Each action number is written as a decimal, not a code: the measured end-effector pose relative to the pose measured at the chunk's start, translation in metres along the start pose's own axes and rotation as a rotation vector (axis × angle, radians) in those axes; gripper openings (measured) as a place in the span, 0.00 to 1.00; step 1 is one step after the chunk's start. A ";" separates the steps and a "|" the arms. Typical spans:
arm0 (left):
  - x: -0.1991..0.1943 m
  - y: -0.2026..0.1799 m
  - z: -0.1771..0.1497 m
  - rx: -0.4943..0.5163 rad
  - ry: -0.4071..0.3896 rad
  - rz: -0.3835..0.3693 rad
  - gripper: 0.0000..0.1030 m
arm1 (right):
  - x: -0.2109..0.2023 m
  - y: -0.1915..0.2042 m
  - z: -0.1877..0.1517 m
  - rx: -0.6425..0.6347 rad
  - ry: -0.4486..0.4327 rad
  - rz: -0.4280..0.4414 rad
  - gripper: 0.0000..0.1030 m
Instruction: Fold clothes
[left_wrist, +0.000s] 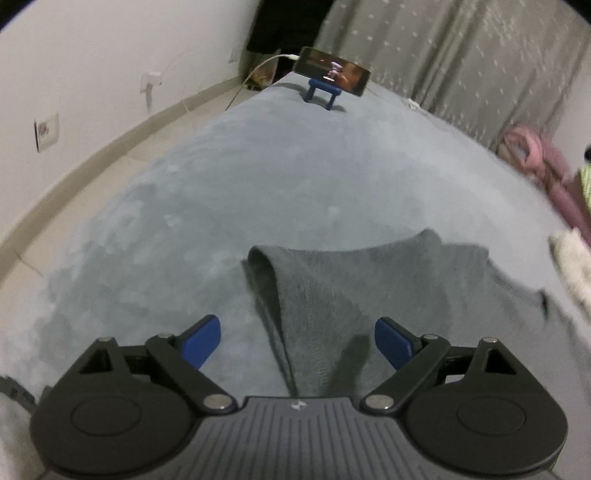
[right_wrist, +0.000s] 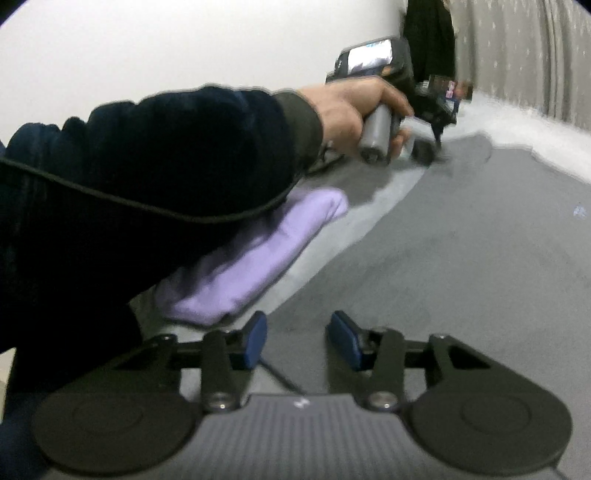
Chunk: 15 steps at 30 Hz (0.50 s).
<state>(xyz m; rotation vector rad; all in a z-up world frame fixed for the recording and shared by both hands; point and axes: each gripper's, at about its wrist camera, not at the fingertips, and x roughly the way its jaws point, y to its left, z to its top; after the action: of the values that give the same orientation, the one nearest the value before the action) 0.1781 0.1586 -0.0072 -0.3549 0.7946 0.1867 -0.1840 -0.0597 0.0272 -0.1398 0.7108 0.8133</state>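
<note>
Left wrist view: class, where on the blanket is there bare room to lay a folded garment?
Free: the blanket between the grey garment and the phone stand. Crowded: the right edge, with pink clothes.

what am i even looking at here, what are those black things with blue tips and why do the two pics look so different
Those are two hand-held grippers, one in each of a person's hands. Each carries a wide-angle camera looking forward along its two blue-tipped fingers, so each picture is one gripper's own view.

The left wrist picture shows the left gripper, open, hovering over a dark grey garment that lies on a pale blue-grey blanket. At the far end a phone sits on a small blue stand.

The right wrist picture shows the right gripper, also open and holding nothing, over the same grey garment. Beyond it a sleeved arm ends in the left hand, which grips the other gripper's handle. A lilac cloth lies under that arm.
</note>
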 end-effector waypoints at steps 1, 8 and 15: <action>0.000 -0.002 -0.001 0.022 -0.007 0.025 0.66 | 0.001 -0.001 0.000 0.005 0.001 0.007 0.37; -0.003 0.016 0.005 -0.023 -0.017 0.009 0.03 | 0.003 -0.006 0.003 0.038 -0.003 0.041 0.36; -0.010 0.022 0.007 -0.048 -0.032 -0.019 0.02 | -0.003 -0.024 0.011 0.075 -0.055 -0.028 0.37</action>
<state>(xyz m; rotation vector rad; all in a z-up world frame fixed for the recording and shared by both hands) 0.1693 0.1815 -0.0007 -0.4043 0.7563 0.1933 -0.1627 -0.0740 0.0343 -0.0596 0.6846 0.7603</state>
